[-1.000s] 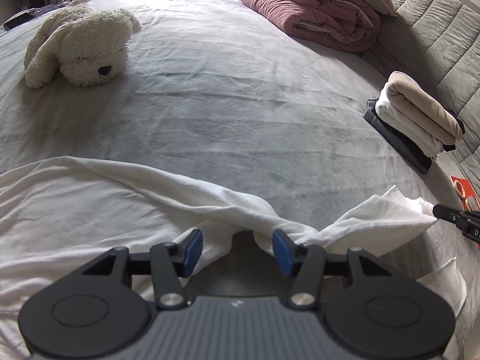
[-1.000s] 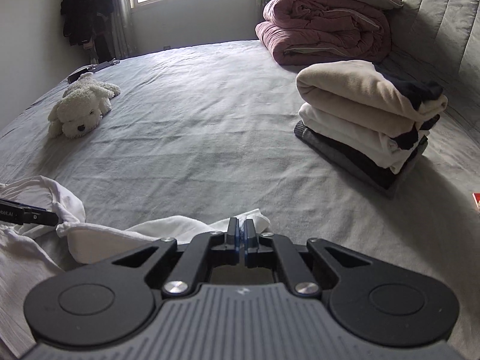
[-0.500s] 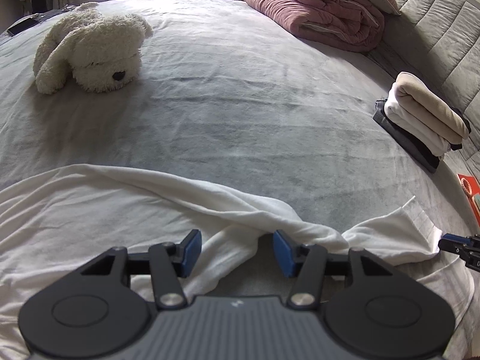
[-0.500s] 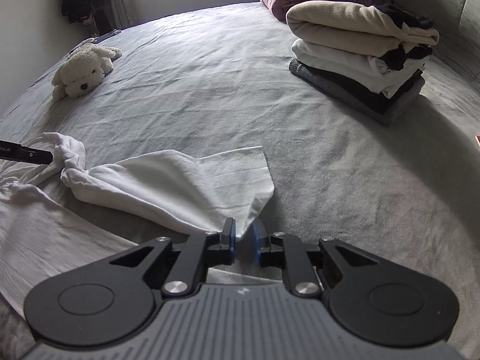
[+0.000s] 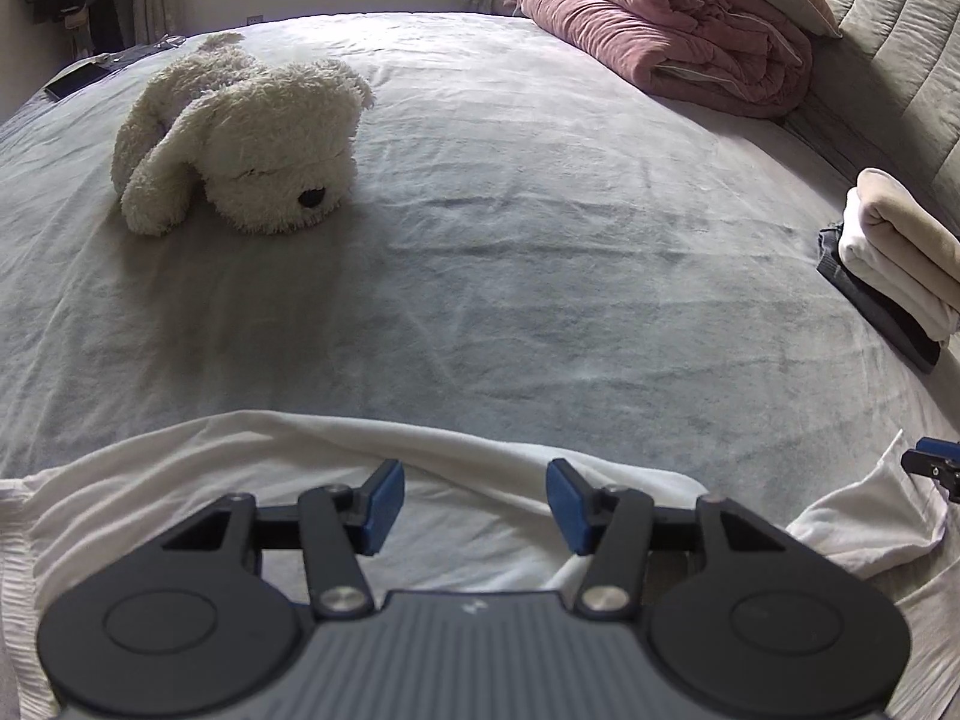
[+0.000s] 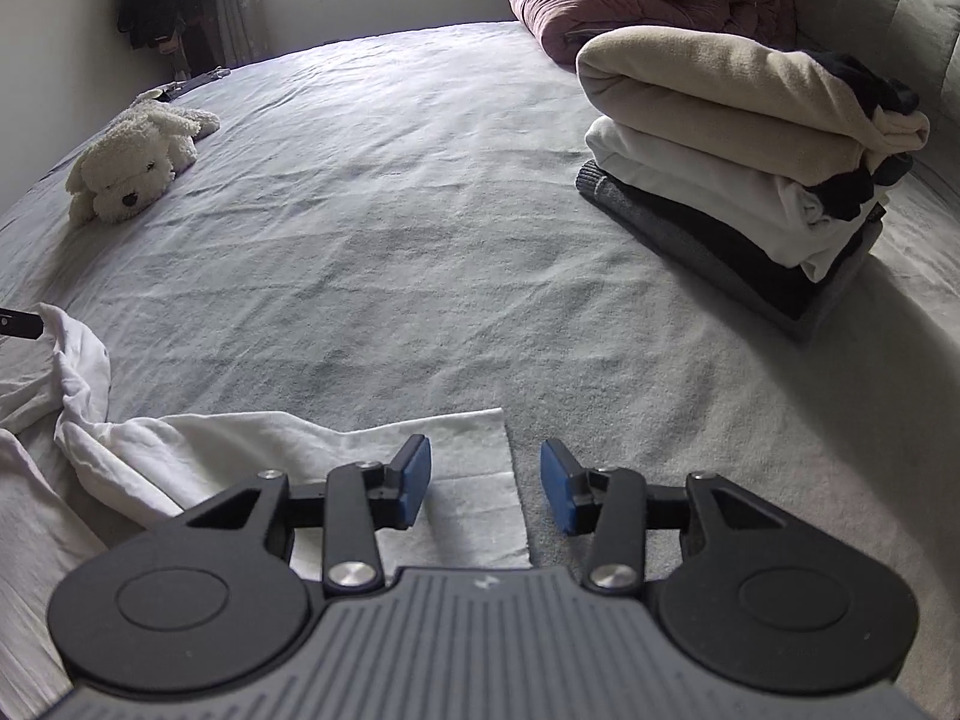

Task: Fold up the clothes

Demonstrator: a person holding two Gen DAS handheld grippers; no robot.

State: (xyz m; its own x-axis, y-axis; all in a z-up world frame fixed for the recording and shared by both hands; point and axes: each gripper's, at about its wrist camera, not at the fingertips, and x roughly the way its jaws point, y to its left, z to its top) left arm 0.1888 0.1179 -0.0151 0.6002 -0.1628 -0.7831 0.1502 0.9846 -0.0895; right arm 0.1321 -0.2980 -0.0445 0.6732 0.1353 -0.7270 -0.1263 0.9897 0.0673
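Note:
A white garment (image 5: 198, 504) lies spread on the grey bed (image 5: 540, 276). My left gripper (image 5: 475, 504) hovers over its upper edge, open, with cloth under the jaws but not pinched. In the right wrist view the garment's sleeve (image 6: 252, 444) lies flat, its square end between the jaws of my right gripper (image 6: 485, 486). Those jaws are opening and the pads do not press the cloth. The tip of the right gripper (image 5: 933, 465) shows at the sleeve end in the left wrist view. The left gripper's tip (image 6: 18, 324) shows at the far left in the right wrist view.
A stack of folded clothes (image 6: 738, 168) sits on the bed to the right, also in the left wrist view (image 5: 894, 252). A white plush dog (image 5: 240, 144) lies at the far left. A rolled pink duvet (image 5: 678, 48) rests against the padded headboard (image 5: 888, 48).
My right gripper went from shut on the sleeve end to open and sank toward the bed; the sleeve now lies flat. My left gripper slid across the garment, still open.

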